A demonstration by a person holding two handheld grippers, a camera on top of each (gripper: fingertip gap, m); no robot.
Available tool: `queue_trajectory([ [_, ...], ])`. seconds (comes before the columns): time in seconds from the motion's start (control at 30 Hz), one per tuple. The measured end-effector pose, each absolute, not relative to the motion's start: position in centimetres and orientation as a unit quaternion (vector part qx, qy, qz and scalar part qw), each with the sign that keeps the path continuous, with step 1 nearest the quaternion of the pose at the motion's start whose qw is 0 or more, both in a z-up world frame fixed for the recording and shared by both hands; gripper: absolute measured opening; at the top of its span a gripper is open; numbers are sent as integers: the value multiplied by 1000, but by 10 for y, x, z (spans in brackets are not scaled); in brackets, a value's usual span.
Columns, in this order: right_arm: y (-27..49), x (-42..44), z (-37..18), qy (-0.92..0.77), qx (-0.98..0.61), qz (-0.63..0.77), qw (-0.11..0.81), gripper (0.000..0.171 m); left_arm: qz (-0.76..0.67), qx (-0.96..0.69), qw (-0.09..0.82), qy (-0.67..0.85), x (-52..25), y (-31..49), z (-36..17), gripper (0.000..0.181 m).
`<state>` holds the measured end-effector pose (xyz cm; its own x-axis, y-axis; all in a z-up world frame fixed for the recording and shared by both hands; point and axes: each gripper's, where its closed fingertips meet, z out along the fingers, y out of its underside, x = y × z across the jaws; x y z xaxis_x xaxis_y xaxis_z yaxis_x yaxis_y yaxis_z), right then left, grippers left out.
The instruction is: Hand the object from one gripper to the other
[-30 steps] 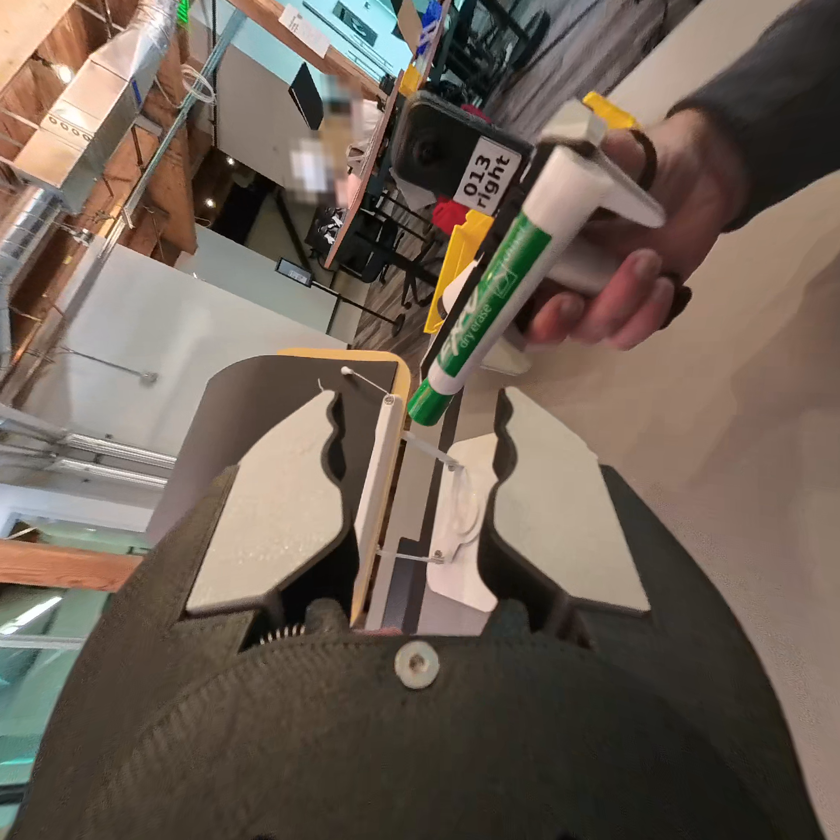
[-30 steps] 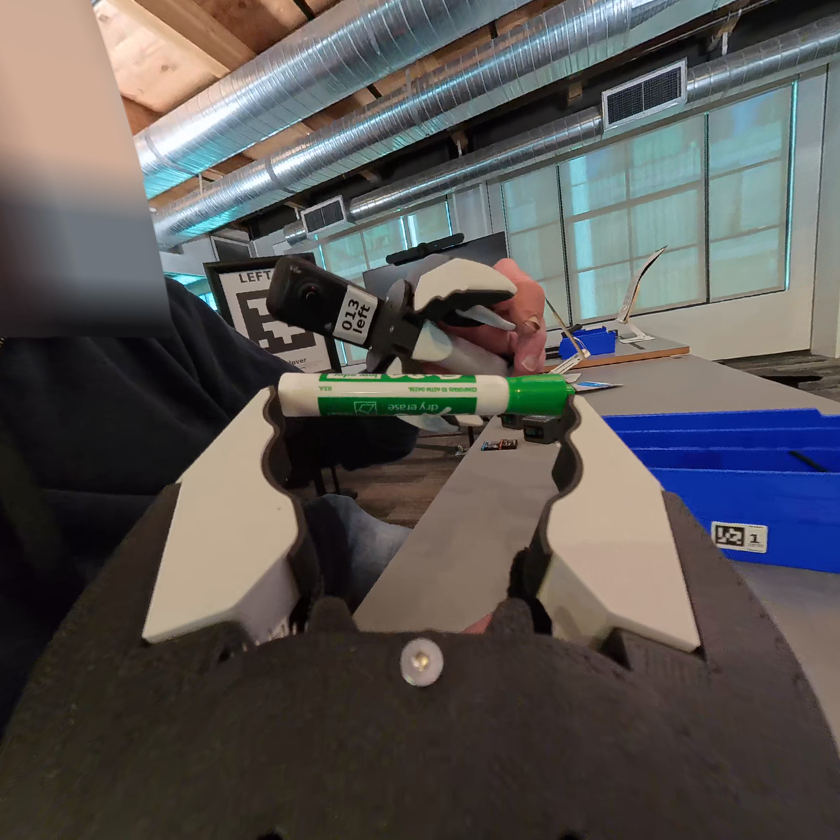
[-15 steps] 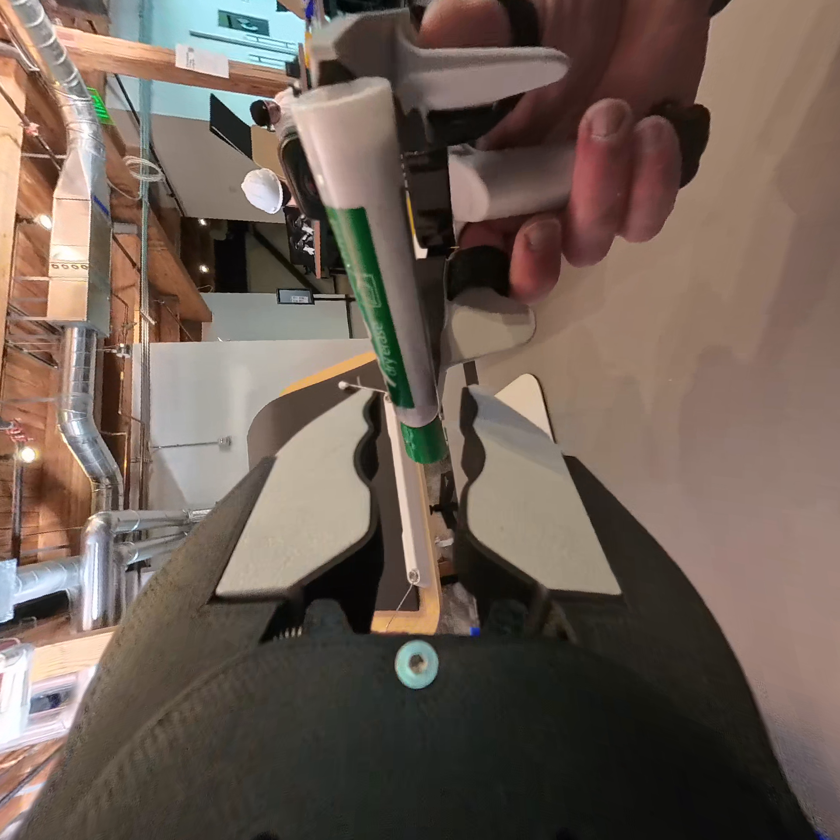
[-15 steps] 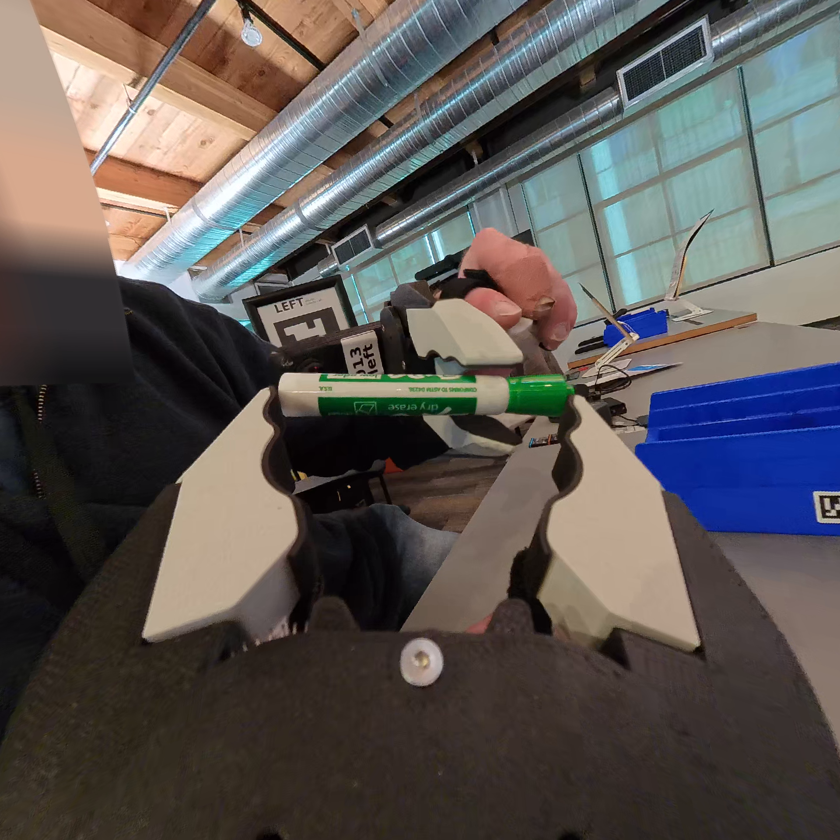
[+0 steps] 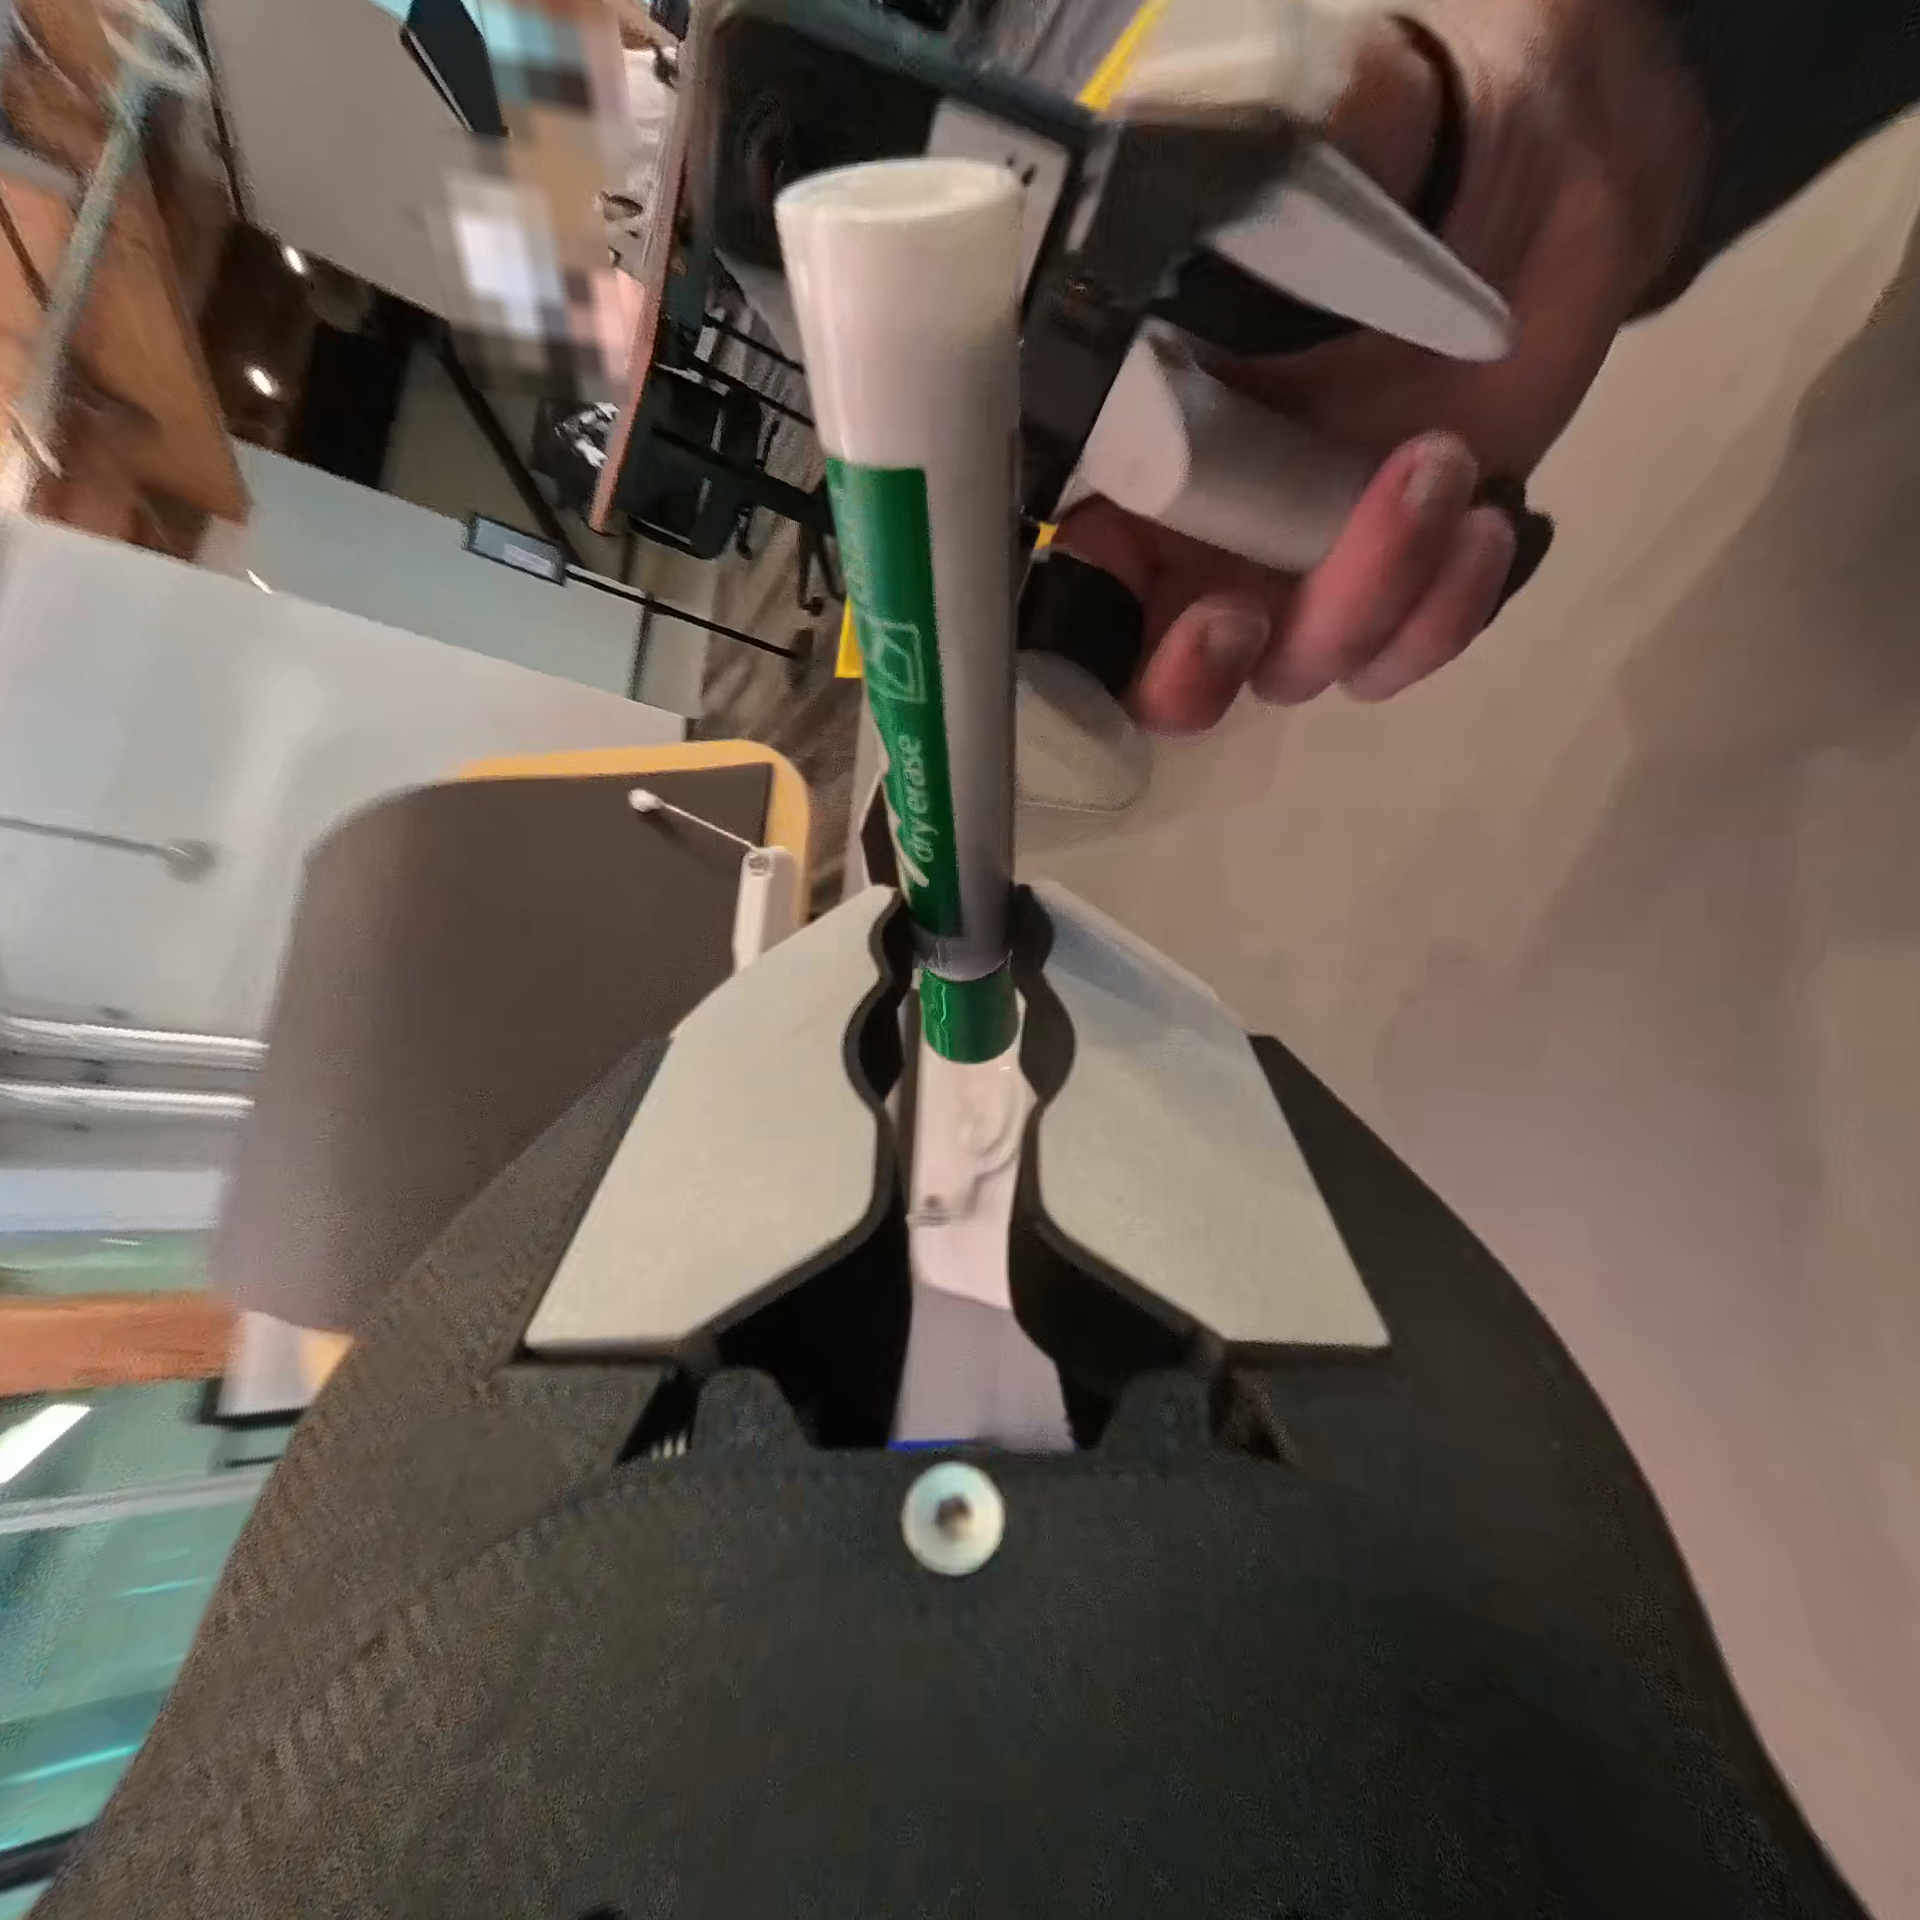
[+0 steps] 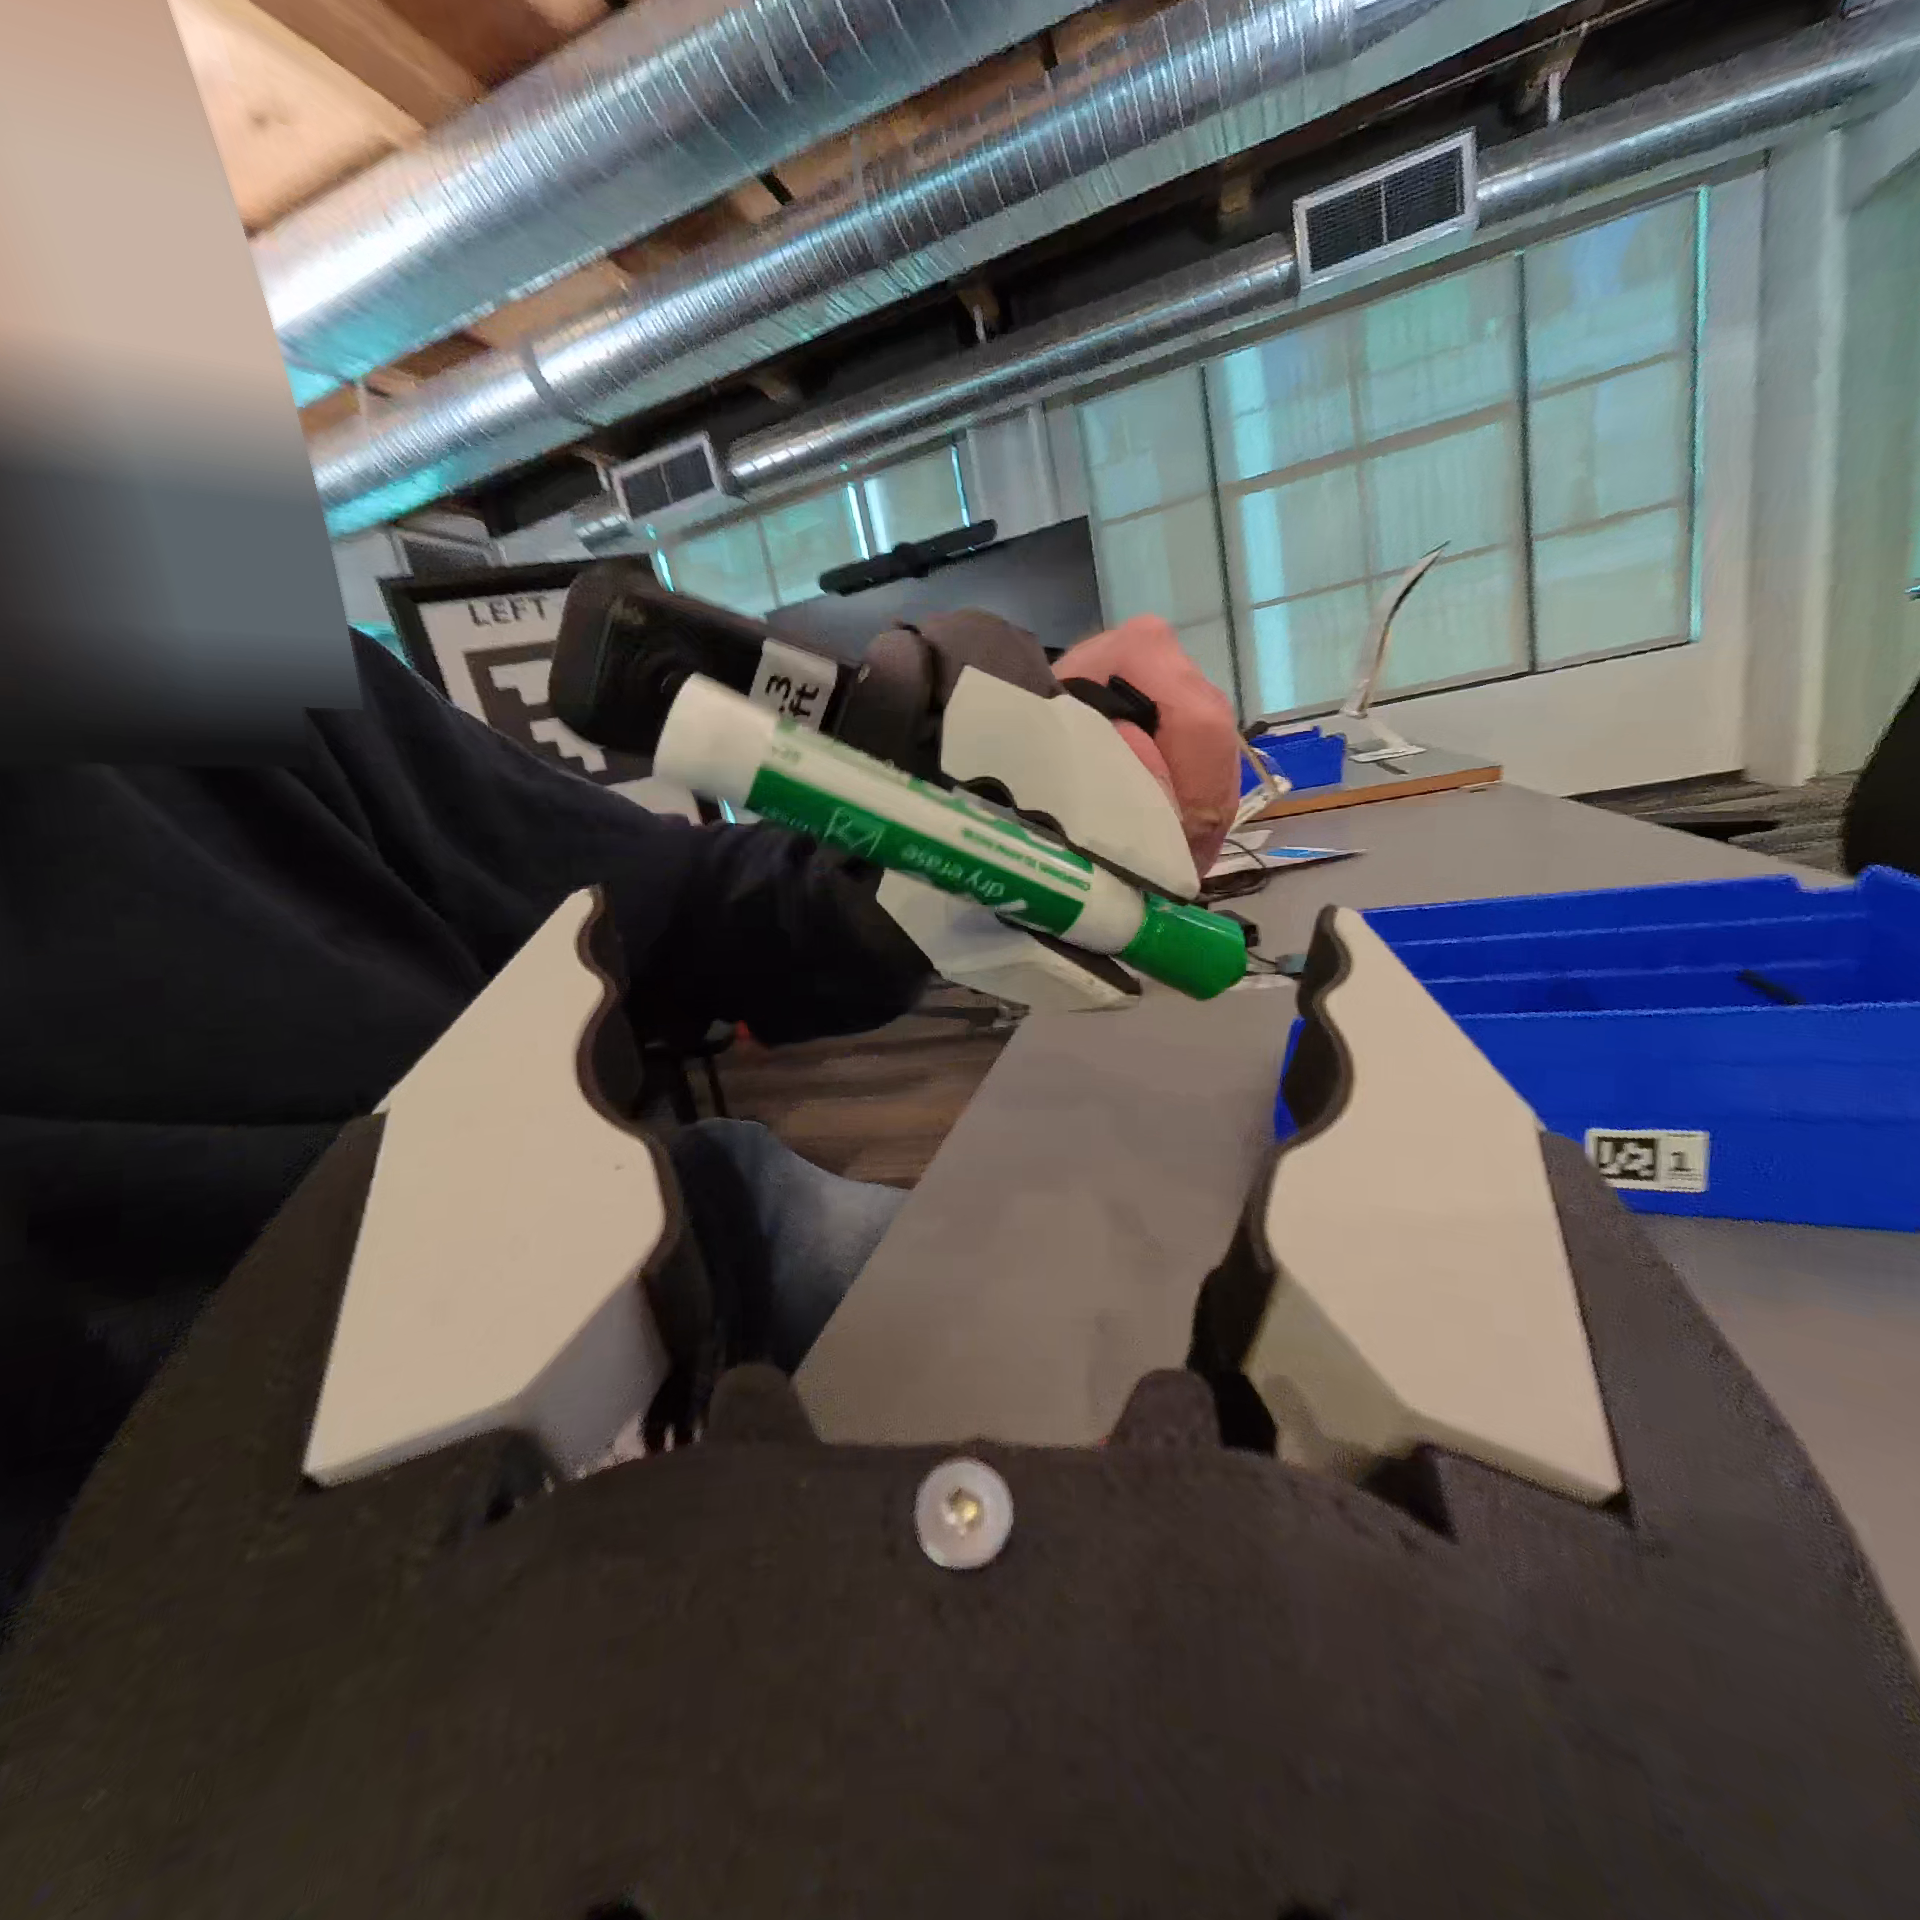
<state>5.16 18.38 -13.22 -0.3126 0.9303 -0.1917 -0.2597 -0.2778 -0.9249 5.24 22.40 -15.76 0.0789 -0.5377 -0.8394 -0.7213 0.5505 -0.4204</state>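
The right gripper (image 6: 961, 997) is spread wide with nothing between its fingers (image 6: 499, 1195). Through the gap show the grey table (image 6: 1060, 1164) edge and, below it, the person's knee and dark sleeve (image 6: 312, 935). Right of that gap, a blue bin (image 6: 1662, 1039) sits on the table, touching nothing else, with a small coded sticker on its front wall. Just beyond the right gripper's fingertips, the marker (image 6: 935, 842) hangs in the air above the table, slanting down to the right, its green cap (image 6: 1190, 951) near the right finger's tip but apart from it. The left gripper (image 6: 1101, 935) behind it clamps the barrel close to the cap, a hand (image 6: 1174, 727) wrapped round its handle. Farther along the table lie a second small blue bin, a wooden board and some small parts too blurred to tell. Windows and silver ducts (image 6: 935, 260) fill the background.

From the left wrist view, the left gripper (image 5: 961, 935) is narrowed onto the marker (image 5: 925, 644), pinching it at the tips where white barrel meets green cap (image 5: 966, 1023); the cap points back between the fingers, the white end sticks forward. Past that end is the right gripper (image 5: 1299, 343), blurred, in the person's hand (image 5: 1403, 540), over the table (image 5: 1558, 1039). Left of the marker stands a dark panel with a yellow rim.
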Motion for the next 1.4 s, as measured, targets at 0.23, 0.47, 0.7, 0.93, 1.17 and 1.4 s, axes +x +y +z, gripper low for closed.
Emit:
queue_trajectory([
  [0.23,193,49,-138,-558,-398,430,588,122,-174,-608,495,595,55,216,-167,18],
  [0.47,208,44,-146,-667,-326,112,661,138,-482,-674,346,440,67,203,-157,18],
  [0.7,216,39,-146,-682,-319,127,646,146,-526,-681,259,439,77,183,-174,18],
  [0.93,213,31,-159,-702,-311,114,631,145,-557,-676,228,424,82,177,-180,18],
  [1.17,212,33,-161,-700,-318,114,629,144,-573,-669,231,413,83,176,-181,18],
  [1.4,211,36,-154,-689,-328,130,633,144,-590,-650,242,413,86,173,-173,22],
])
